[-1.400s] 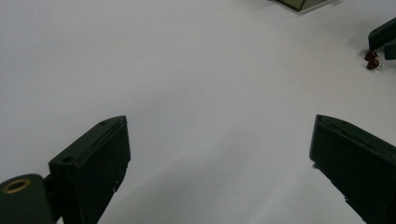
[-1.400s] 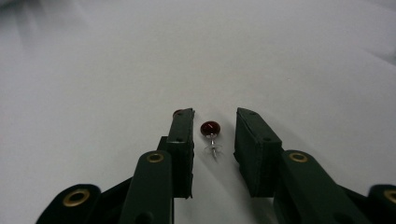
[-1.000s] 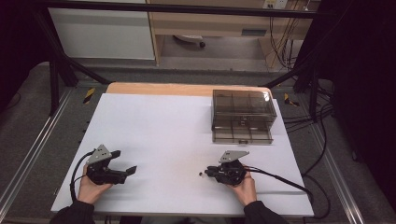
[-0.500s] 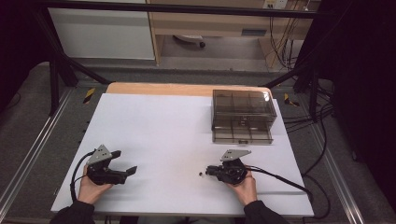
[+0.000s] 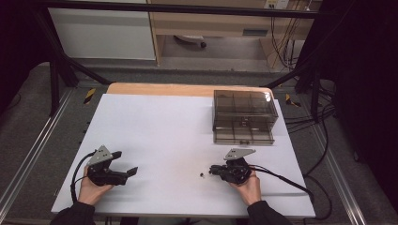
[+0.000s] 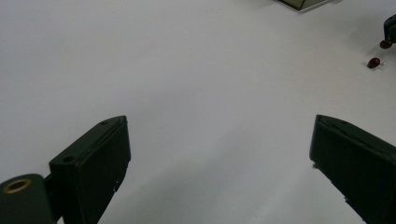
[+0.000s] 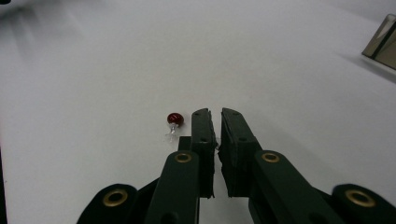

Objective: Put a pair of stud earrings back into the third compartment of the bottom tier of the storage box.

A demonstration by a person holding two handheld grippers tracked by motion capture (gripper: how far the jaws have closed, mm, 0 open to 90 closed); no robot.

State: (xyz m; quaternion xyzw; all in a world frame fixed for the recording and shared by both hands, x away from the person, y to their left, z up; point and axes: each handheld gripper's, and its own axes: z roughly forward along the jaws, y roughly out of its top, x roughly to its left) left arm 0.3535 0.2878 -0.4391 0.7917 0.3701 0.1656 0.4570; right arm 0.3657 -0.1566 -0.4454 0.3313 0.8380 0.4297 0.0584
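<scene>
White table [image 5: 155,122], wooden strip showing along its far edge. Person's two hands at the near edge, one gripper each.

Left gripper [image 5: 126,164]: held low at the near left, jaws spread wide, nothing between them. In the left gripper view the two black jaws stand far apart over bare white surface.

Right gripper [image 5: 212,169]: near right of centre, pointing toward the left gripper. Jaws nearly closed, only a thin slit between the pads; I see nothing gripped in the slit.

Small red object [image 7: 175,119]: round dark-red head with a short clear stem, looks like a push pin. It lies on the table just beside the right gripper's jaw tips, to their left in the right gripper view, close to the jaw but apparently not touching it. Long axis runs roughly parallel to the jaws, head away from the camera, stem end toward it. From above it is a tiny dark speck [image 5: 202,175]. In the left gripper view, two red heads [image 6: 374,62] show at the far right edge, one next to the tip of the other gripper; whether that one is a second piece I cannot tell.

Smoky clear plastic compartment box [image 5: 243,116]: far right of table, well apart from both grippers, lid closed. Contents too small to identify. No legible writing or labels anywhere.

Cables [image 5: 300,108] hang off the table's right side.
</scene>
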